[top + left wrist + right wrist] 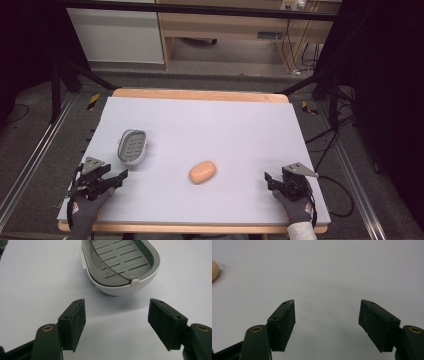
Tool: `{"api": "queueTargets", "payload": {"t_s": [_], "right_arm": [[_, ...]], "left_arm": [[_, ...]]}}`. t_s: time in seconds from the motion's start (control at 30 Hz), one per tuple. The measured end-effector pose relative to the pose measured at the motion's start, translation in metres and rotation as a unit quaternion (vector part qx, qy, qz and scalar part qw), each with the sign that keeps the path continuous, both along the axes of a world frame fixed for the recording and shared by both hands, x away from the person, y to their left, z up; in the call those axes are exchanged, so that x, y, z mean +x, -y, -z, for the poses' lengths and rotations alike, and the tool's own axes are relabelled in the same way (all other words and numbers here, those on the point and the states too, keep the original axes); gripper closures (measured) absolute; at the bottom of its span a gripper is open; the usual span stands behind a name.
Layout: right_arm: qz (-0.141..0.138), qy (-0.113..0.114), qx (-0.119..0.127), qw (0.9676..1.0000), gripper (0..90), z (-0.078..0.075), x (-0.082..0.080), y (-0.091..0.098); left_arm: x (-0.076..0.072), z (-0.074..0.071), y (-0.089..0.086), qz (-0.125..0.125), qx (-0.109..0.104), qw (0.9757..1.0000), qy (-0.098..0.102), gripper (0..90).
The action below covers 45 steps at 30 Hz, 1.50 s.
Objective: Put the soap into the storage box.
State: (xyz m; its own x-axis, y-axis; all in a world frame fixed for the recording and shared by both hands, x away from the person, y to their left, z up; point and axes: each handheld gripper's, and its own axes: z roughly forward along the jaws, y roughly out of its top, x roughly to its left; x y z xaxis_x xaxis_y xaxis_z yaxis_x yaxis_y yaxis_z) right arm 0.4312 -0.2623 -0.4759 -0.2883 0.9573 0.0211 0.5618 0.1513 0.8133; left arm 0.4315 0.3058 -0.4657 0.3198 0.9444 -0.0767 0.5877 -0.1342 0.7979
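Note:
A white soap dish (132,146) with a grey slotted insert lies on the left of the pale mat; in the left gripper view the soap dish (120,265) is just beyond my jaws. An orange oval soap bar (202,172) lies near the mat's middle, and the soap bar's edge (214,270) peeks in at the left of the right gripper view. My left gripper (121,175) rests open at the front left, a short way below the dish. Over at the front right my right gripper (267,178) stands open, nothing between its jaws.
The pale mat (210,125) covers a wooden table (200,94) whose far edge shows. Metal rails (30,165) and dark stands flank the table. Cables trail on the floor at the right (325,145).

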Motion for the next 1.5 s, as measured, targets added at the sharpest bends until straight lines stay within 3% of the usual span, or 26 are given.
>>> {"api": "queueTargets", "payload": {"t_s": [0.77, 1.5], "right_arm": [[-0.005, 0.001, -0.004, 1.0, 30.4, 0.0, -0.002, -0.002], [-0.004, 0.005, -0.006, 1.0, 30.1, -0.002, -0.002, -0.003]], "left_arm": [[-0.002, -0.005, 0.016, 0.023, 0.0, 0.9997, 0.001, 30.1], [-0.003, -0.015, 0.048, 0.067, -0.004, 0.9977, 0.01, 28.5]]}}
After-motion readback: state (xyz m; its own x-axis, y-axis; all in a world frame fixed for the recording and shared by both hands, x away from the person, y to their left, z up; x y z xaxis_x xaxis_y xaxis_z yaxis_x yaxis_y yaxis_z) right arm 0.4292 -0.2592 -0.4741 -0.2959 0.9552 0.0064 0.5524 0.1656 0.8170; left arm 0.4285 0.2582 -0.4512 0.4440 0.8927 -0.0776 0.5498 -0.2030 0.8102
